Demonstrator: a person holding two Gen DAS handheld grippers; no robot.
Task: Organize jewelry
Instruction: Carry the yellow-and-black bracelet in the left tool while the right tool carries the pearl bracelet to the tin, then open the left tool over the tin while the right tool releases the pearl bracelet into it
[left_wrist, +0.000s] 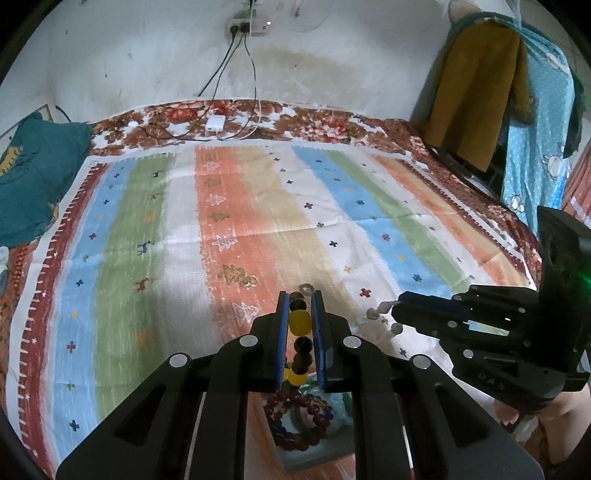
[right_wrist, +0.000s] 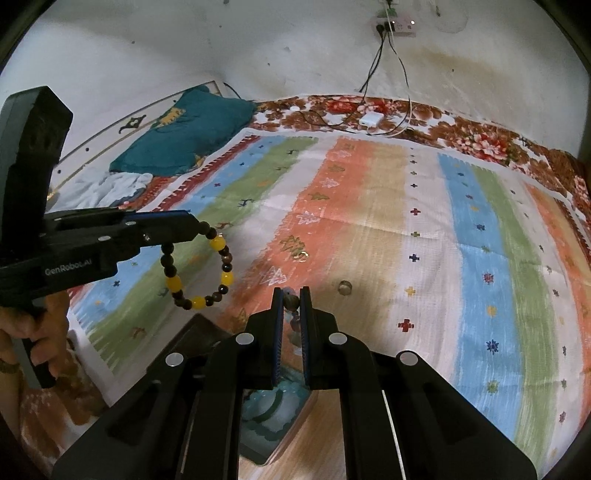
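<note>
My left gripper (left_wrist: 300, 295) is shut on a bracelet of dark brown and yellow beads (left_wrist: 300, 320). In the right wrist view that bracelet (right_wrist: 199, 271) hangs as a full loop from the left gripper (right_wrist: 197, 226), above the striped mat. My right gripper (right_wrist: 291, 292) is shut on a pale bead strand (right_wrist: 291, 301), most of it hidden behind the fingers. In the left wrist view the right gripper (left_wrist: 397, 308) holds the pale beads (left_wrist: 373, 314) just right of my left fingertips. A jewelry tray (left_wrist: 314, 452) lies below both grippers, with a dark red bead bracelet (left_wrist: 295, 417) in it.
A striped cloth mat (left_wrist: 258, 206) covers the bed. A small ring (left_wrist: 306, 287) lies on it just past the left fingertips, and a small round piece (right_wrist: 345, 287) lies right of the right fingertips. A white charger (left_wrist: 215, 123) and cables sit at the far edge, a teal pillow (left_wrist: 26, 177) at the left.
</note>
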